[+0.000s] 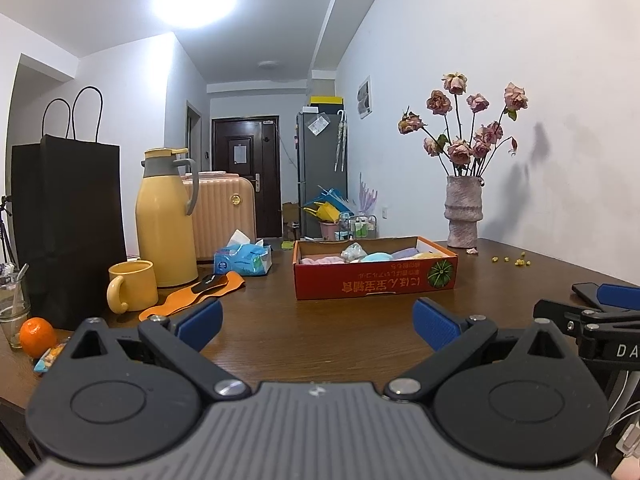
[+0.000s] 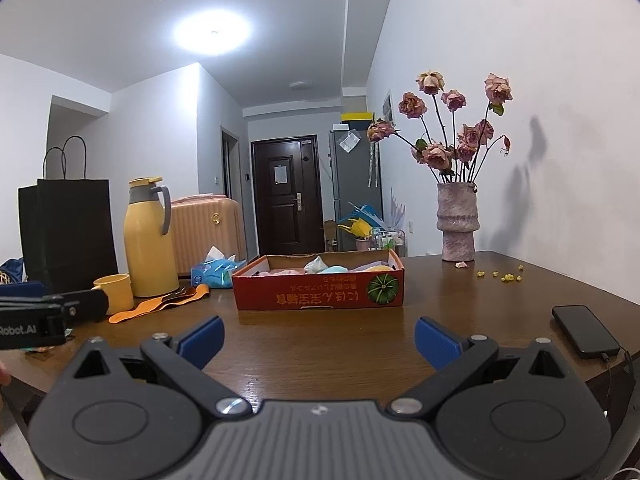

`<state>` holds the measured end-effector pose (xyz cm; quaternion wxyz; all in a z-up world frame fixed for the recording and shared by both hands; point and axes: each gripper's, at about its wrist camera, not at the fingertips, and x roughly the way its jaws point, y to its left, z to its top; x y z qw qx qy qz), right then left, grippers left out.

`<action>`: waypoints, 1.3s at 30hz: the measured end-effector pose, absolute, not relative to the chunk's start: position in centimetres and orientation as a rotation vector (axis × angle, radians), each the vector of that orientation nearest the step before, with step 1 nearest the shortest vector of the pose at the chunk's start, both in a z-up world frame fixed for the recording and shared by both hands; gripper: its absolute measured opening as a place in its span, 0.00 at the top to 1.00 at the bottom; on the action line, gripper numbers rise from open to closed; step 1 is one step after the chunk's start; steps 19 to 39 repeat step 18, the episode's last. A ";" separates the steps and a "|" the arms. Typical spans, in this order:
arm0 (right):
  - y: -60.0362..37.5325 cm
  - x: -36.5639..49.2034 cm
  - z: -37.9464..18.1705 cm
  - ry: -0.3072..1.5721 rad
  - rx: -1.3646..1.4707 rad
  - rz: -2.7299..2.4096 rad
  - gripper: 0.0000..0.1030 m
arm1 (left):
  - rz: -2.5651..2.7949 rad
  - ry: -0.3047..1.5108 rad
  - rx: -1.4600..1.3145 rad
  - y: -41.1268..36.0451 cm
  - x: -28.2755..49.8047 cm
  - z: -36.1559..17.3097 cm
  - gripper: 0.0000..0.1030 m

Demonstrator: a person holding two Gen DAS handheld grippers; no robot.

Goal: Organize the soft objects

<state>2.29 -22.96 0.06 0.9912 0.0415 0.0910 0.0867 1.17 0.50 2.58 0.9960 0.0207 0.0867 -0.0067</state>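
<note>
Left tool [image 2: 24,312], jaws unseen, reads "Robot.AI"; right tool [image 2: 319,338] gapes.

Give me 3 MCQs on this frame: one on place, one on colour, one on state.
1. Where does the phone lie?
A. inside the red box
B. on the table, right of the right gripper
C. under the vase

2. What colour is the mug?
A. yellow
B. white
C. blue

3. How do the two grippers stand?
A. both shut on cloth
B. left shut, right open
C. both open, holding nothing

Answers:
1 B: the right wrist view shows it flat on the table, near its right edge.
2 A: it matches the yellow thermos behind it.
3 C: the left gripper and right gripper show spread blue fingers with bare table between.
</note>
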 end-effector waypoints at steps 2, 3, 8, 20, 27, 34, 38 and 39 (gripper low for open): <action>-23.0 2.3 0.1 0.181 0.083 0.174 0.01 | -0.008 0.170 0.049 0.5 1.2 2.6 0.00; -23.0 2.3 0.1 0.180 0.081 0.175 0.01 | -0.004 0.171 0.049 0.5 1.2 2.5 0.00; -22.9 2.2 0.0 0.174 0.078 0.174 0.01 | 0.001 0.166 0.049 0.5 1.1 2.5 0.00; -22.9 2.3 0.0 0.175 0.078 0.173 0.01 | 0.000 0.159 0.058 0.2 1.0 2.5 0.00; -22.9 2.3 0.0 0.175 0.078 0.173 0.01 | 0.000 0.159 0.058 0.2 1.0 2.5 0.00; -22.9 2.3 0.0 0.175 0.078 0.173 0.01 | 0.000 0.159 0.058 0.2 1.0 2.5 0.00; -22.9 2.3 0.0 0.175 0.078 0.173 0.01 | 0.000 0.159 0.058 0.2 1.0 2.5 0.00; -22.9 2.3 0.0 0.175 0.078 0.173 0.01 | 0.000 0.159 0.058 0.2 1.0 2.5 0.00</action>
